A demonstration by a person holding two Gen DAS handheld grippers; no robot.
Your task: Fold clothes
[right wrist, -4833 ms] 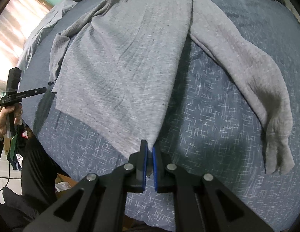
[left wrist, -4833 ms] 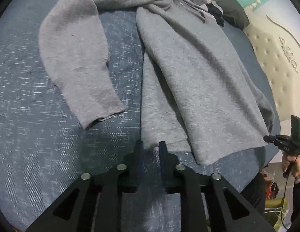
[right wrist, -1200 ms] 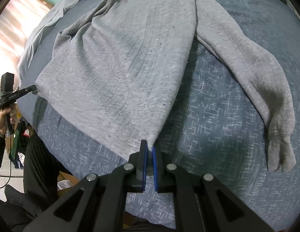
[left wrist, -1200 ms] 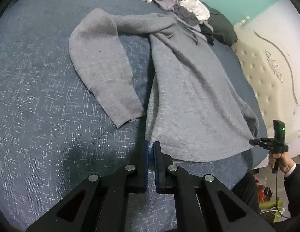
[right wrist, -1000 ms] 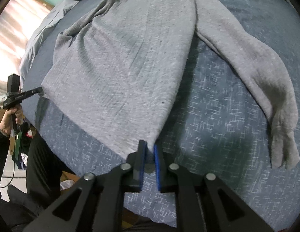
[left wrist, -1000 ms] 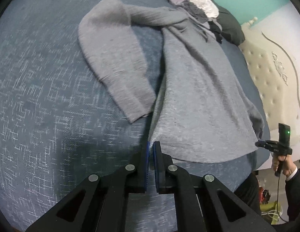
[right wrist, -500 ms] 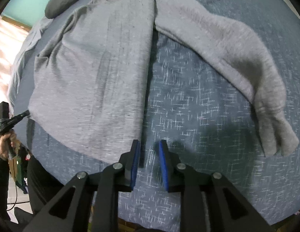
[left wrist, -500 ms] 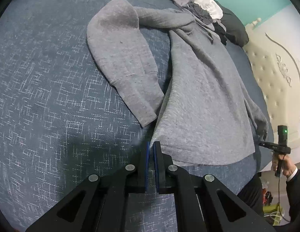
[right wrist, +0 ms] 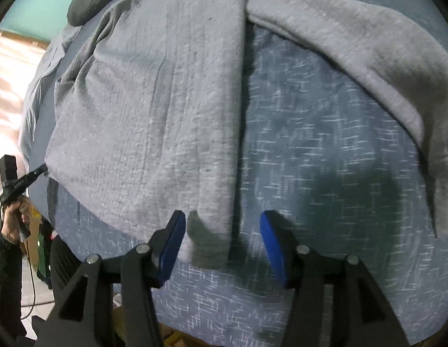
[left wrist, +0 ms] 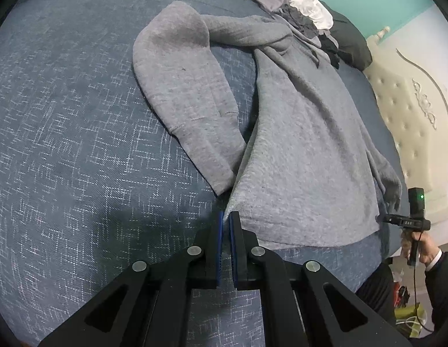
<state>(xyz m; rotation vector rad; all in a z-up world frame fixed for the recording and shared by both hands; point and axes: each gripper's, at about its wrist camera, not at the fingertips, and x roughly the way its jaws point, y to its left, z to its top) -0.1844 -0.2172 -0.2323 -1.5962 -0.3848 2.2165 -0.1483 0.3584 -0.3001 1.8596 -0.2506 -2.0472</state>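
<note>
Left gripper (left wrist: 226,217): shut; its blue pads are pressed on the near hem corner of the grey sweater (left wrist: 296,150), seen in the left wrist view.
Right gripper (right wrist: 221,225): its jaws have just been opening and now stand apart; the other hem corner lies loose between the blue pads, which are not pressed on it.
Bed (left wrist: 65,144): covered with a dark blue sheet flecked with white; the sweater is carried on it, near the bed's near edge.
Sweater body: spread flat, hem towards the grippers, neck at the far end; shallow lengthwise creases are seen in the right wrist view (right wrist: 154,110).
Sleeve (left wrist: 183,98): in the left wrist view it is bent over at the far end and laid back towards the hem, its cuff just beside the gripped corner, left of the body.
Same sleeve in the right wrist view (right wrist: 368,55): laid out to the right of the body, with bare sheet between them.
Person's hand (left wrist: 420,245): seen at the right edge of the left wrist view, holding the other gripper's handle by the bed's edge.
Pile of clothes (left wrist: 293,3): white, grey and dark pieces heaped at the far end, beyond the neck.
Headboard (left wrist: 412,121): cream and tufted, at the far right.
</note>
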